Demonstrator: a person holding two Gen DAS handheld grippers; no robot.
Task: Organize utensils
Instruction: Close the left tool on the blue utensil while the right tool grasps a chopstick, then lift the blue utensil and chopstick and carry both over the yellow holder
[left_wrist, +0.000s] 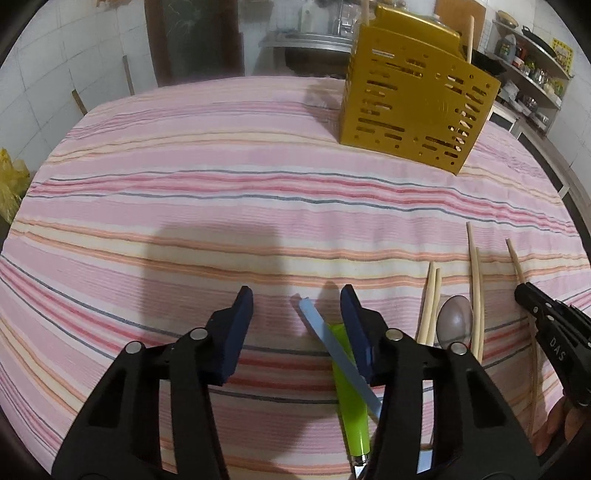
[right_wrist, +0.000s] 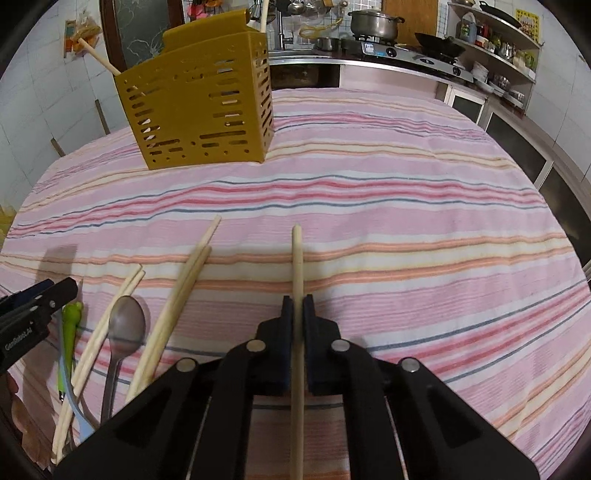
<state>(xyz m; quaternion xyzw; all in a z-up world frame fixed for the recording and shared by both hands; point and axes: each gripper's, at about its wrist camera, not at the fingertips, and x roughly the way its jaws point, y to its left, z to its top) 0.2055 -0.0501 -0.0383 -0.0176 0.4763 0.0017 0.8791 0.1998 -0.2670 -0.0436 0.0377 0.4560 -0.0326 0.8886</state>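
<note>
In the left wrist view, the left claw (left_wrist: 297, 301) is open over the desk with the pink striped cloth (left_wrist: 221, 206). Its two dark blue pads (left_wrist: 242, 325) do not press on anything. Between them, close to the right-side pad, lie a thin pale blue flat handle (left_wrist: 334, 350) and a bright green plastic handle (left_wrist: 351, 398). The blue one lies across the green one. I cannot tell if the right-side pad touches them. Just to the right of the claw lie a pair of pale wooden chopsticks (left_wrist: 430, 306), a grey metal spoon (left_wrist: 455, 321) and a second pair of longer wooden chopsticks (left_wrist: 476, 291). Further right is the right claw (left_wrist: 526, 291), holding a single pale wooden chopstick (left_wrist: 515, 258). Far ahead of the left claw, to the right, stands a yellow-brown plastic utensil box with slots (left_wrist: 413, 107), with sticks poking out of its top.

In the right wrist view, the right claw (right_wrist: 297, 301) is closed tight on the single wooden chopstick (right_wrist: 297, 258), which points straight ahead past the pads. To its left lie the longer chopsticks (right_wrist: 184, 288), the spoon (right_wrist: 125, 325), the other chopsticks (right_wrist: 107, 321) and the green handle (right_wrist: 70, 325). The left claw (right_wrist: 40, 295) is at the far left edge. The slotted box (right_wrist: 199, 110) stands far ahead, to the left
</note>
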